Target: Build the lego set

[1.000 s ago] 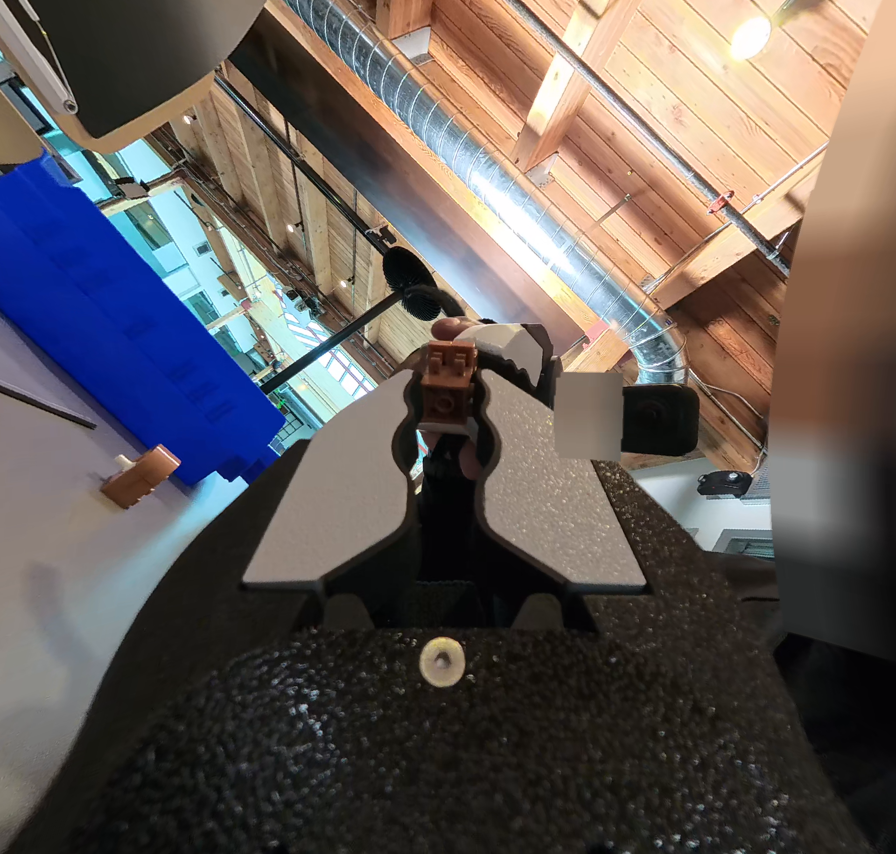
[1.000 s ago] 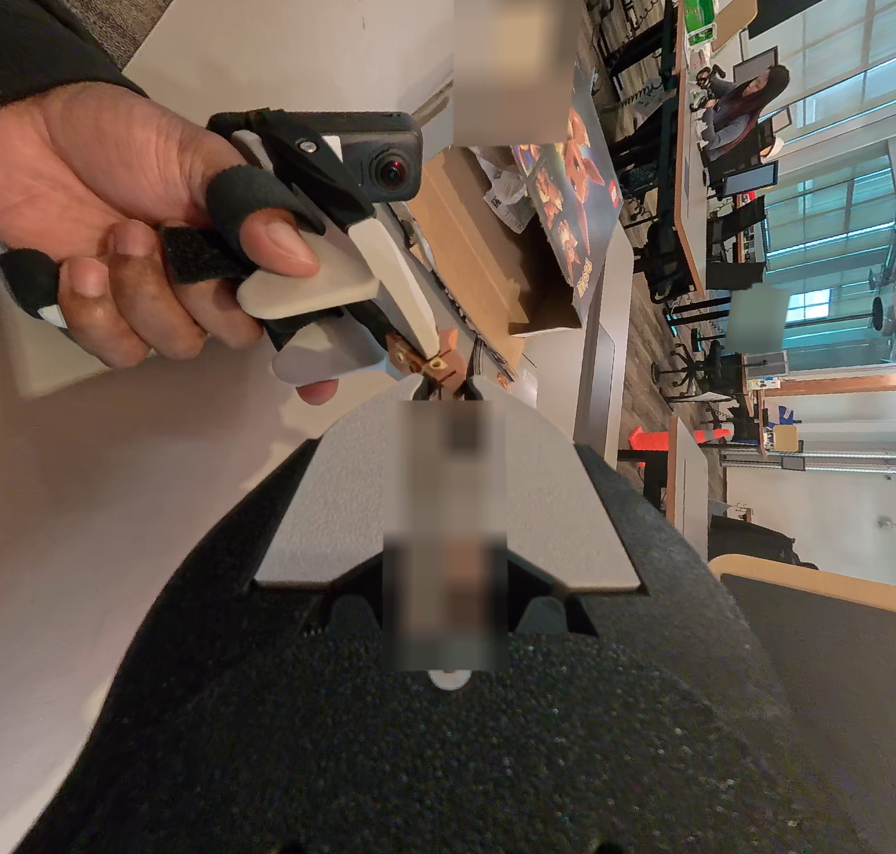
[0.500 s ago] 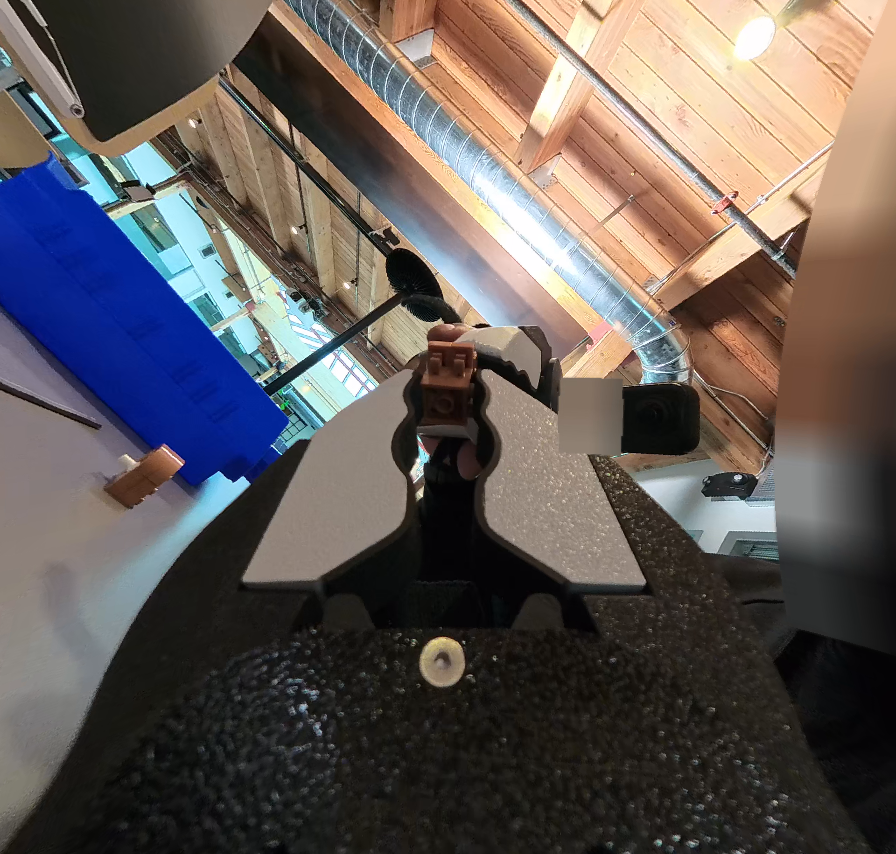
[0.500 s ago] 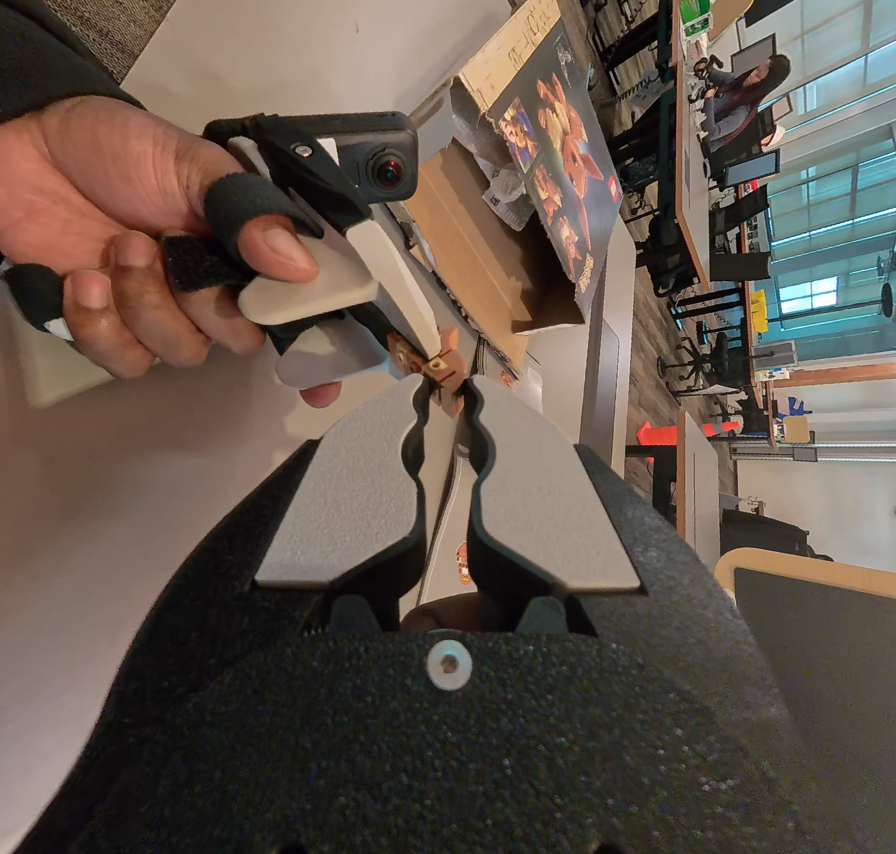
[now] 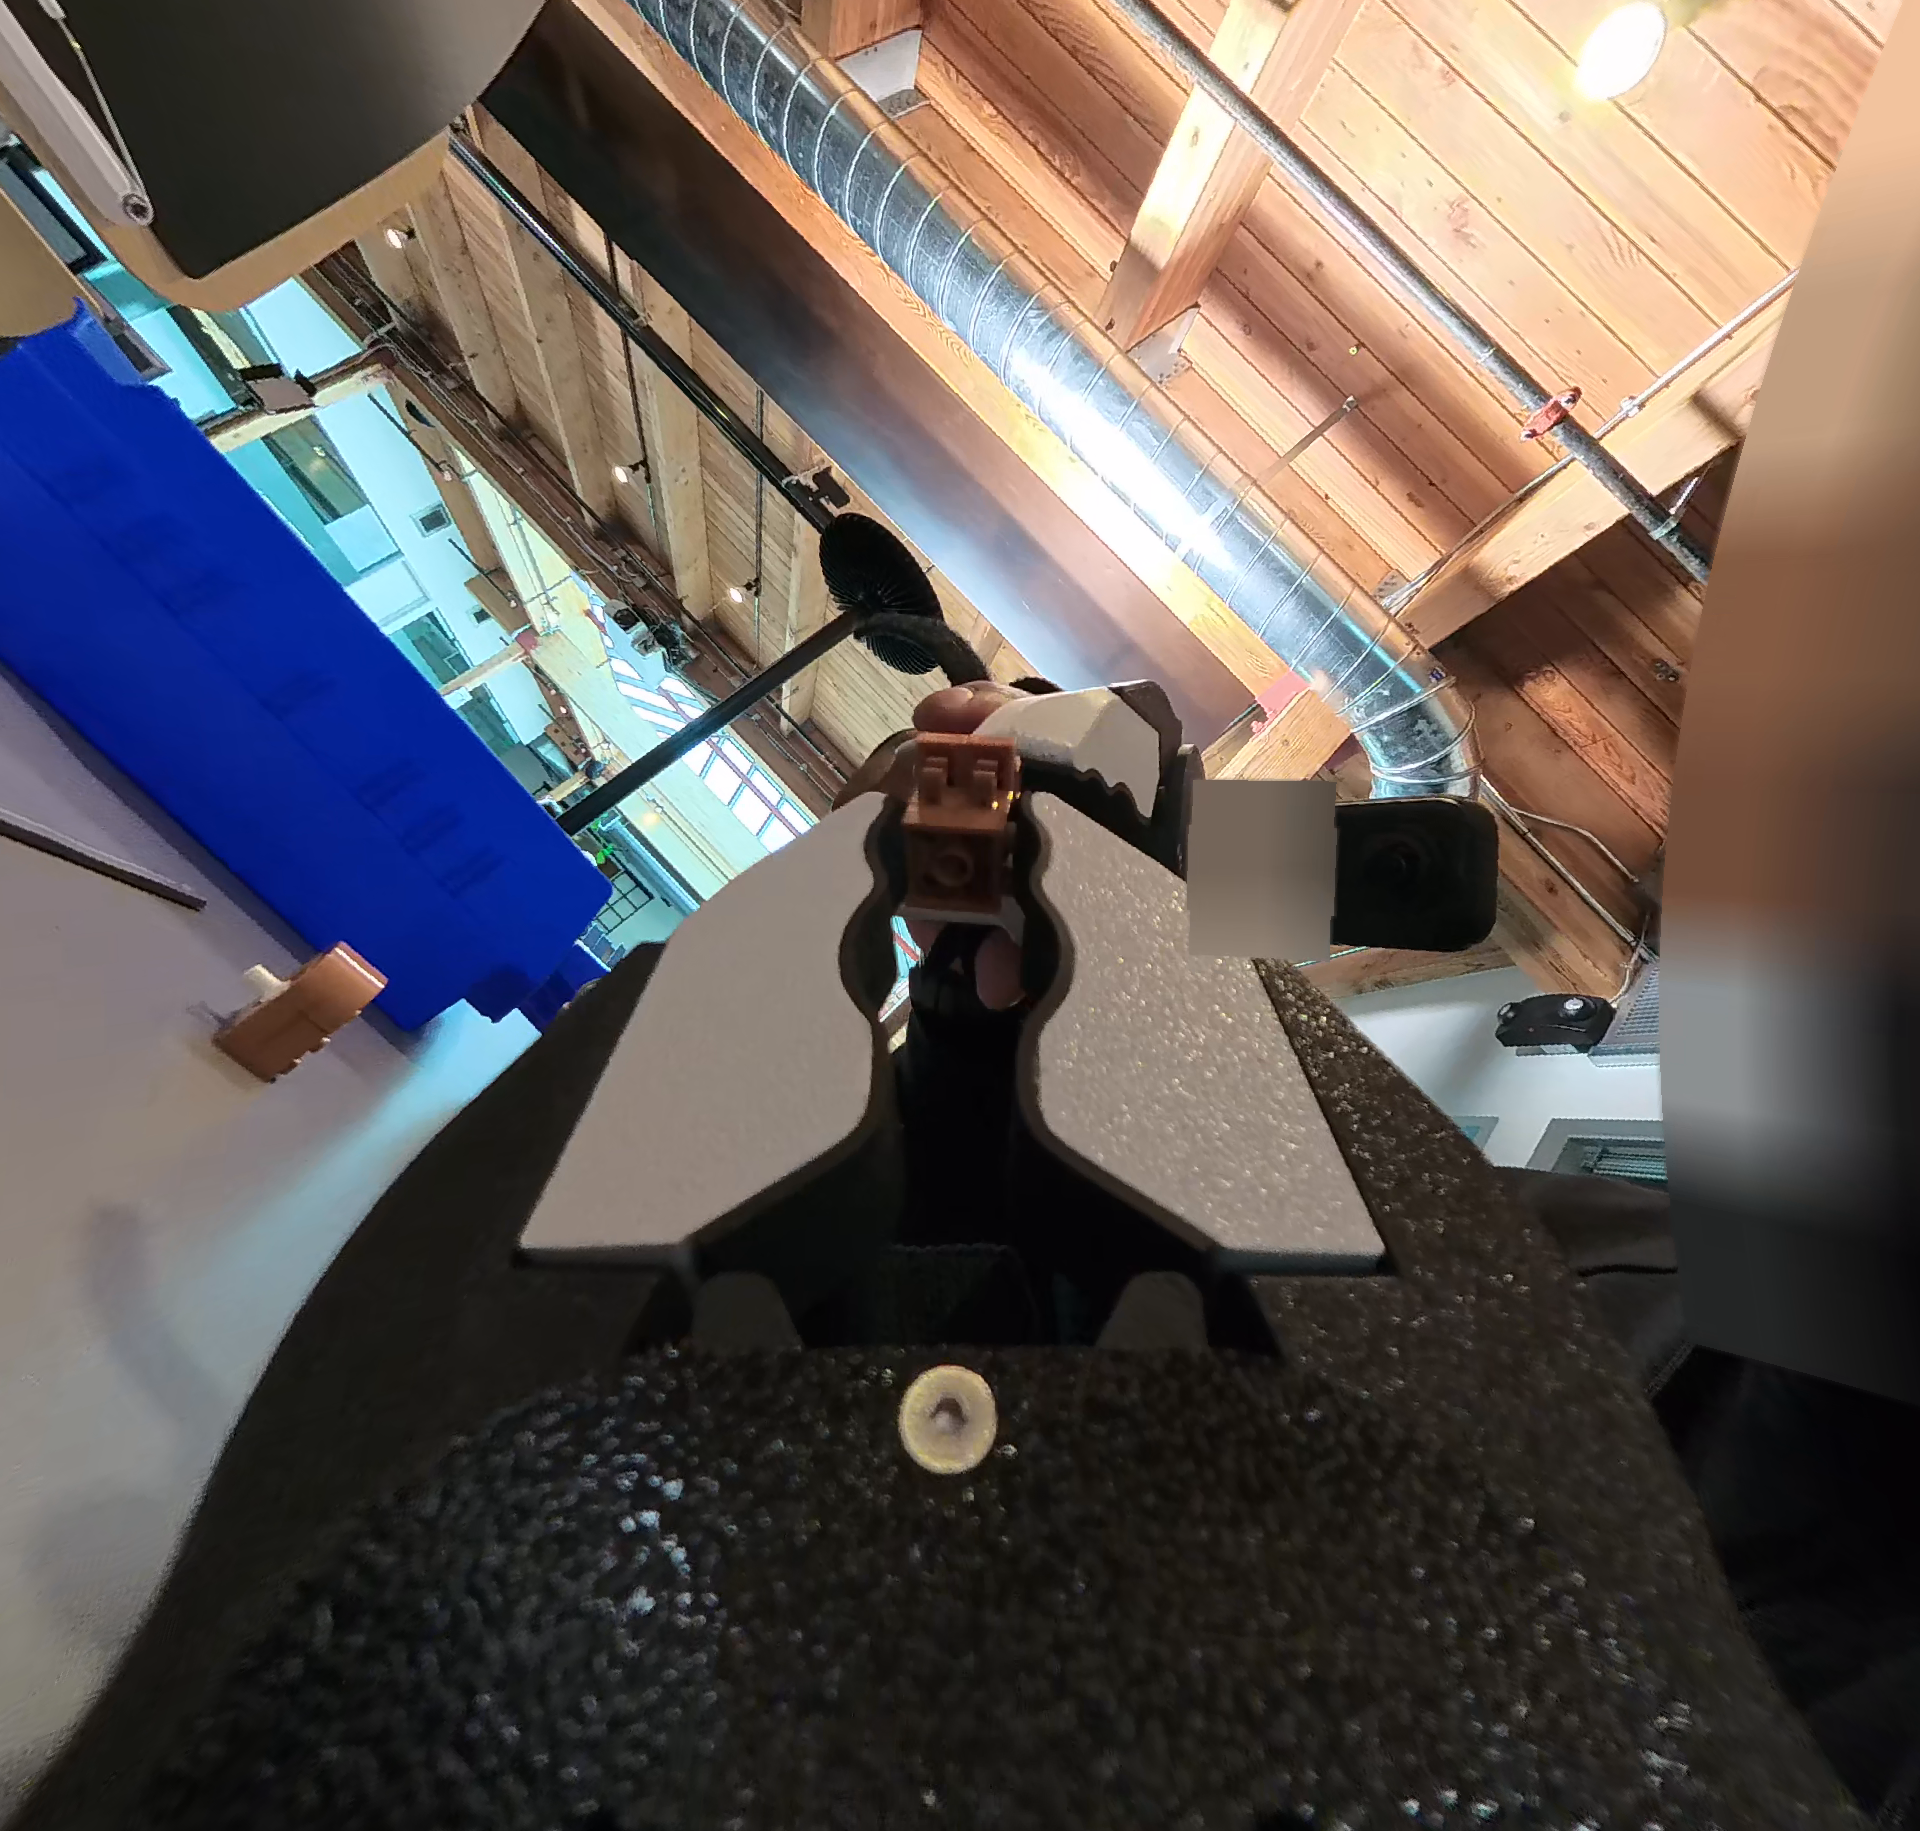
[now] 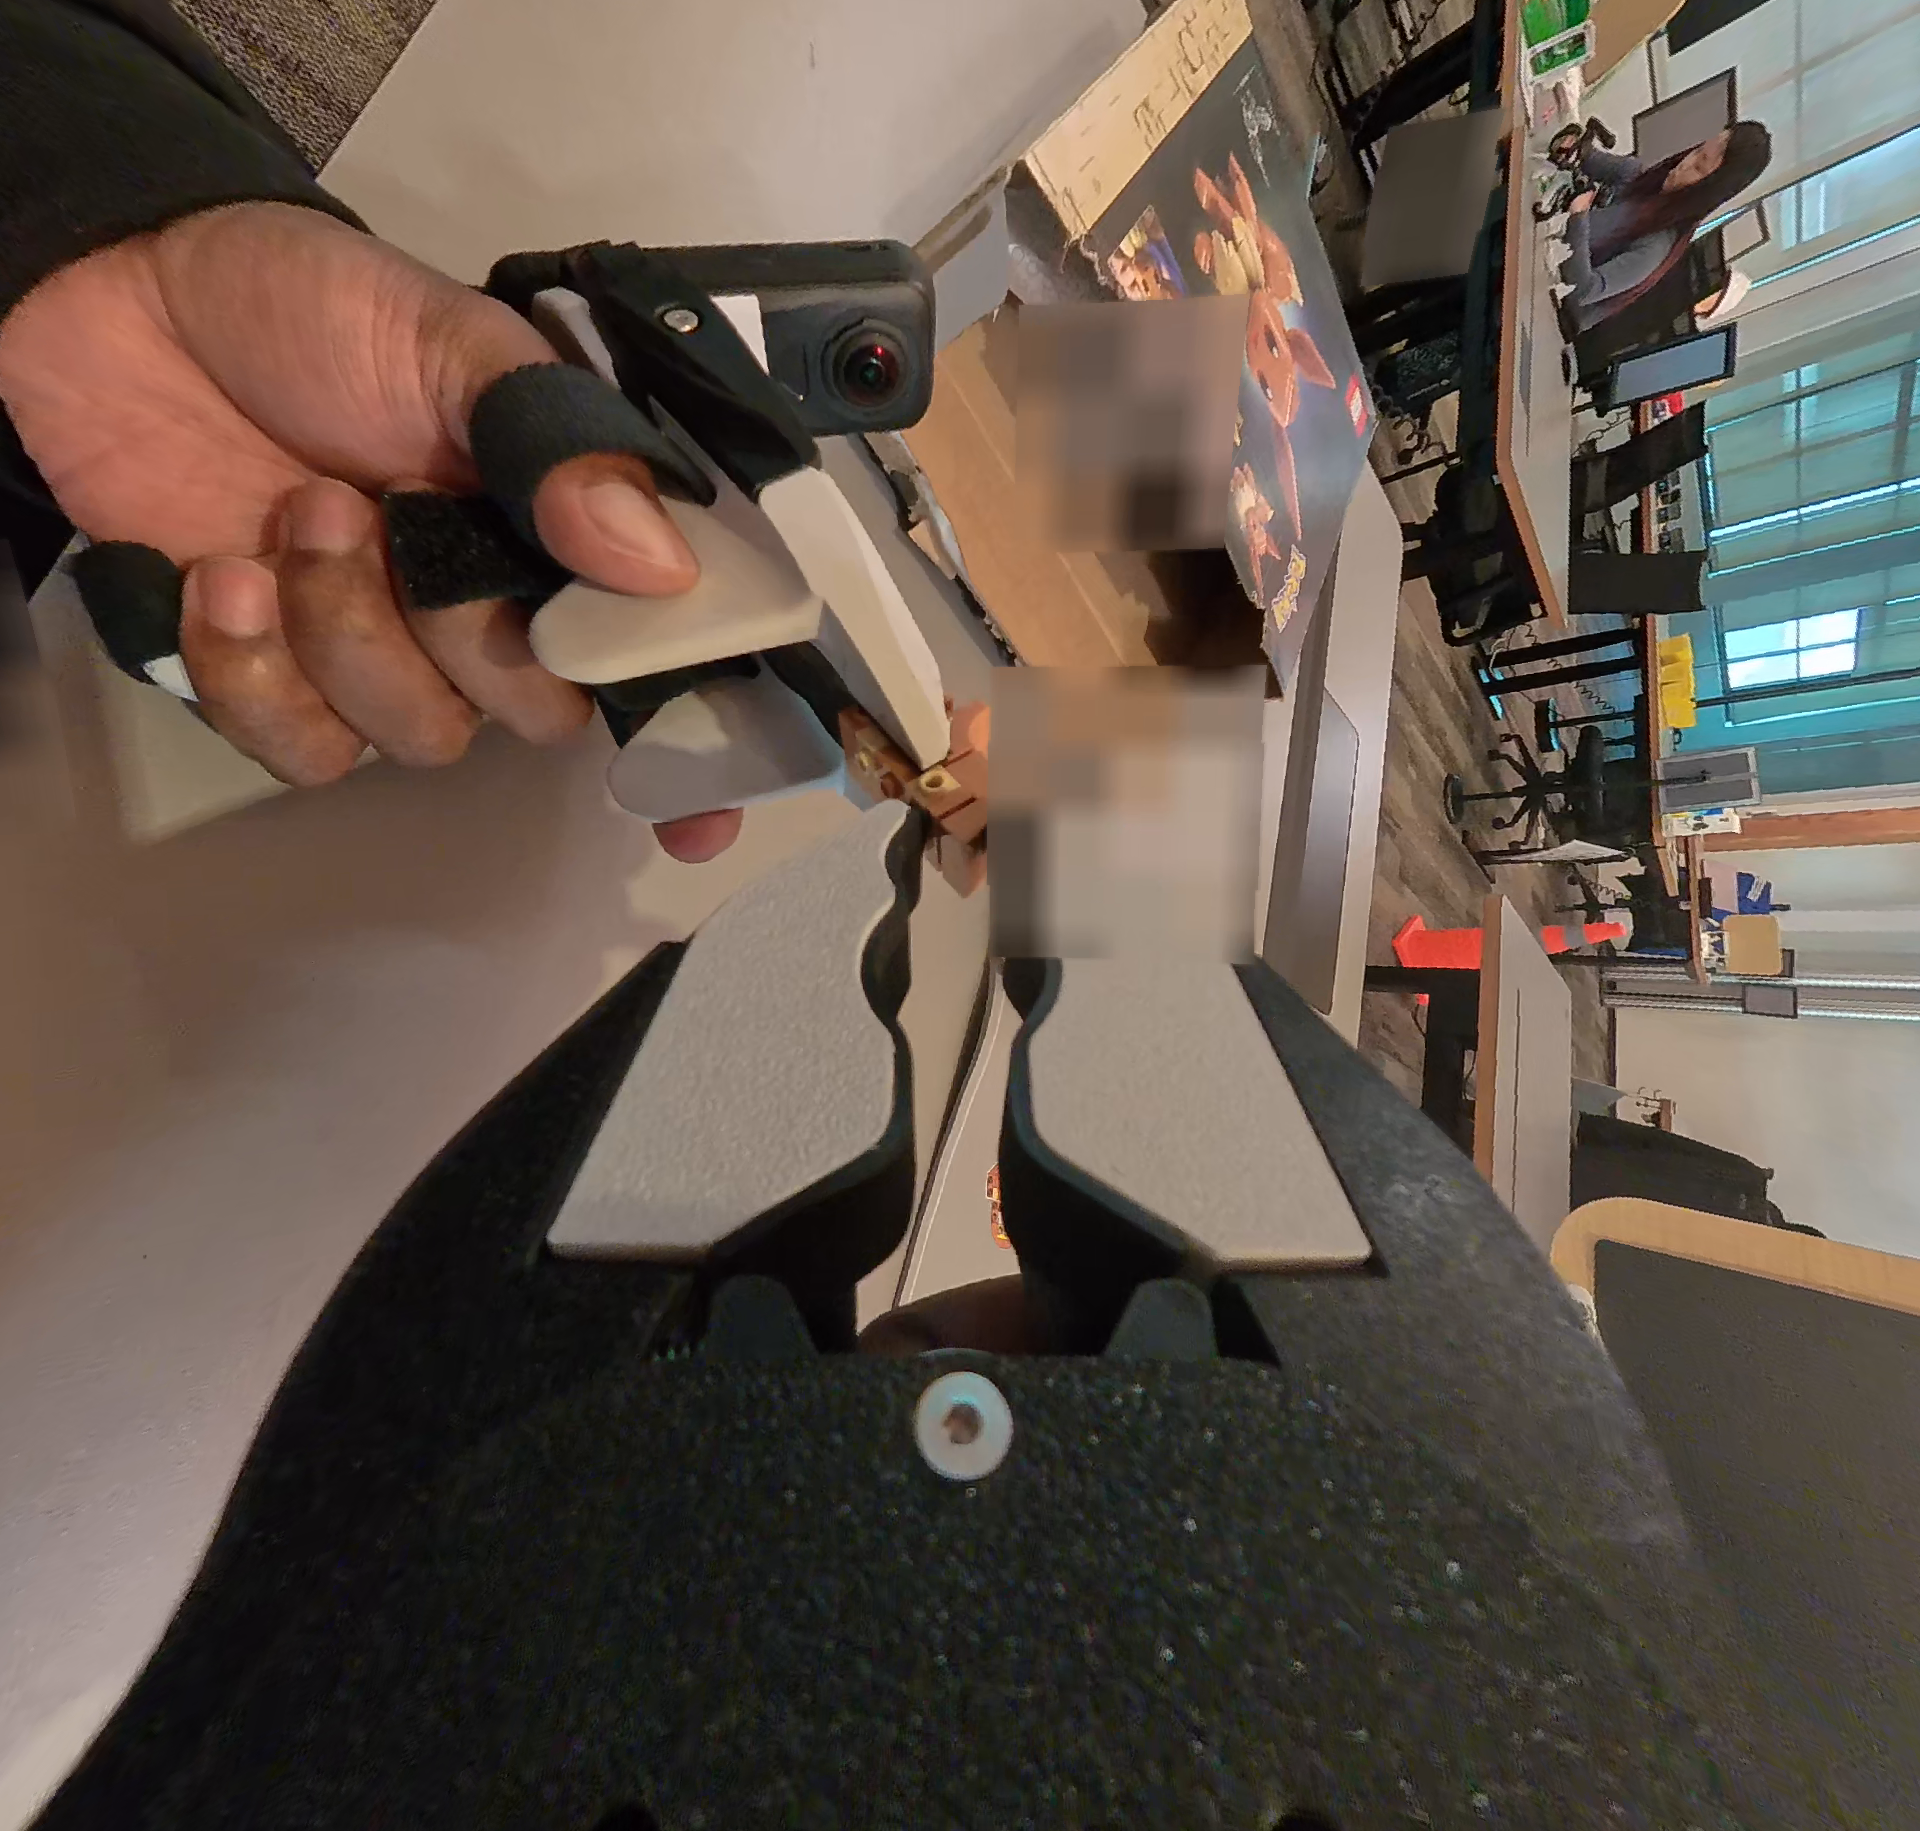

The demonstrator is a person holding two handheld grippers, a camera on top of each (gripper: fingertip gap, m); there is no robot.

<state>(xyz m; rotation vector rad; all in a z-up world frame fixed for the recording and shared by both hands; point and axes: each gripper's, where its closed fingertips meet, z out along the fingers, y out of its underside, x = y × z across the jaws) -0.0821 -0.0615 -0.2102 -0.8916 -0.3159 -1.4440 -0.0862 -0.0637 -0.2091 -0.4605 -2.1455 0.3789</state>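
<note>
up close, brown brick assembly (image 5: pixel 956 846) between both grippers (pressed)

Bright ceiling lamp (image 5: pixel 1619 49) flares on duct (image 5: pixel 1091 399), daylight through windows (image 6: pixel 1808 493), soft shadows on desk (image 6: pixel 260 1002), fisheye-bent edges, mosaic patches.

A mosaic patch hides the right tongs' (image 6: pixel 971 836) far fingertip and most of the brown brick piece (image 6: pixel 951 794) there. Another patch covers part of the cardboard box (image 6: pixel 997 493) beyond. The blue bin (image 5: pixel 208 659), left of the left tongs (image 5: pixel 956 856), is cut off by the edge.
</note>
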